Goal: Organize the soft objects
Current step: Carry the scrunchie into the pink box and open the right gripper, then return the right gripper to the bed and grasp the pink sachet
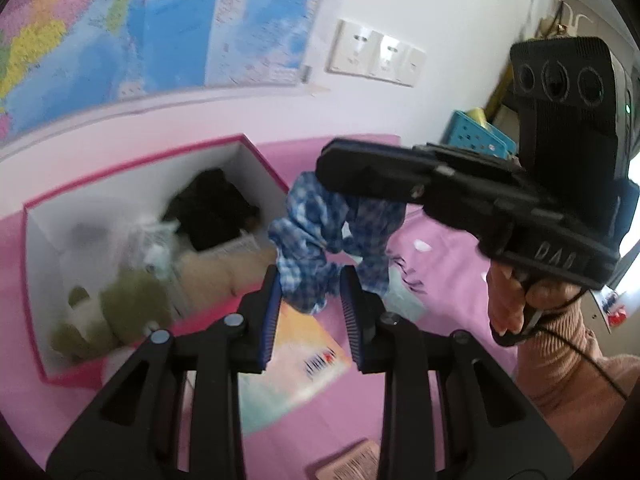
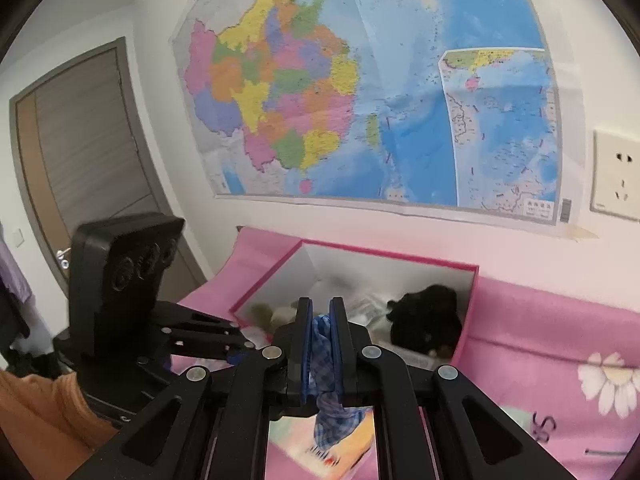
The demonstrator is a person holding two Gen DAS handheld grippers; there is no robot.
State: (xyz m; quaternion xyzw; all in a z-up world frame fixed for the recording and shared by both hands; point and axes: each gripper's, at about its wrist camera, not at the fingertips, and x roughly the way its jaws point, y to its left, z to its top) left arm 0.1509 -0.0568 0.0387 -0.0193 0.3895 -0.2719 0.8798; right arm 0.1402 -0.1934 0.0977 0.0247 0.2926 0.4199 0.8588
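Transfer is the step in hand: the right gripper (image 2: 320,344), clamped on the blue checked cloth (image 1: 316,236), holds it above the pink bedspread (image 1: 436,236) just beside the open box (image 1: 256,160), with the left gripper (image 1: 310,312) set around its lower folds without visibly pinching, so next it likely needs carrying over the box's near wall and releasing among the plush toys (image 1: 104,316).

Black gripper (image 2: 320,344) with blue ribbed pads (image 1: 273,312); ribbed peach sleeve (image 1: 568,376).

Box (image 1: 256,164) sits on bed (image 1: 440,232) against wall, under map (image 2: 360,100); plush toys (image 1: 108,312) inside; cloth (image 1: 316,240) hangs right of box, above book (image 1: 304,364).
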